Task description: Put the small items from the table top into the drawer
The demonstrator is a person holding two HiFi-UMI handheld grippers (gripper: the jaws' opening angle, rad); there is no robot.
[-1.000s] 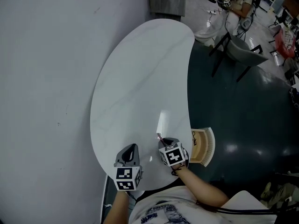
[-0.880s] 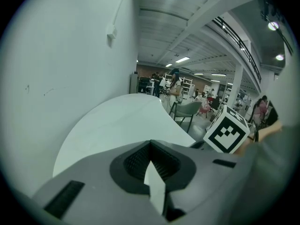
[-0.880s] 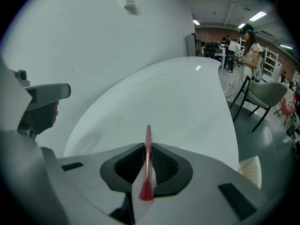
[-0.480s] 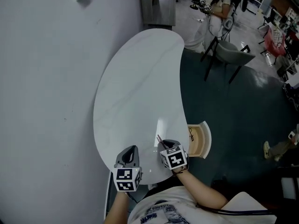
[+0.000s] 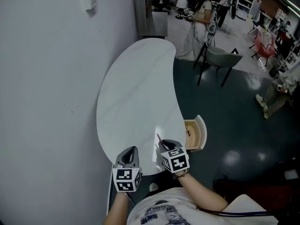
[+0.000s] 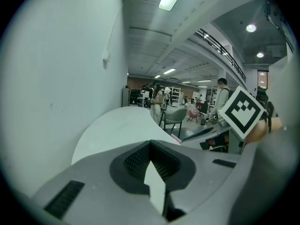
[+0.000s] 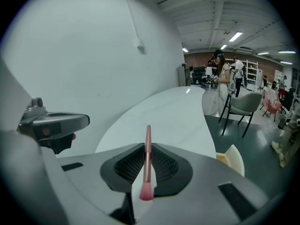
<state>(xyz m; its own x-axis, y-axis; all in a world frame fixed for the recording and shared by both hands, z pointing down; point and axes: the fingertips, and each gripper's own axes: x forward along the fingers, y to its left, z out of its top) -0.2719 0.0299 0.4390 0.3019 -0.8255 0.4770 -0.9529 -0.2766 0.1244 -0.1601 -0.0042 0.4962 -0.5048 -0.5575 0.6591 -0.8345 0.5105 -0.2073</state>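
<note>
- My right gripper [image 7: 146, 146], seen in its own view, is clamped on a slim pink brush [image 7: 147, 156]. The handle points forward past the jaw tips and the bristle end faces the camera.
- In the head view the brush shows as a thin dark line sticking out from that gripper toward the upper left. It sits over the near end of the white curved table [image 5: 136, 93], low in the centre of the frame.
- My left gripper [image 6: 150, 144] has its jaws closed tip to tip with nothing between them. Only a pale wedge of table shows through the gap behind the tips.
- In the head view the left gripper sits just left of the right one at the bottom of the frame, the two near each other but apart. Each shows its marker cube [image 5: 125, 179] toward the camera.
- The drawer [image 5: 196, 134] stands pulled open at the table's right edge, just right of the right gripper, with its pale wooden inside exposed. A small dark item lies in it, too small to name.
- A grey wall [image 5: 47, 102] fills the left of the frame.
- A grey chair [image 5: 220, 60] and several people stand on the dark floor at the upper right.
</note>
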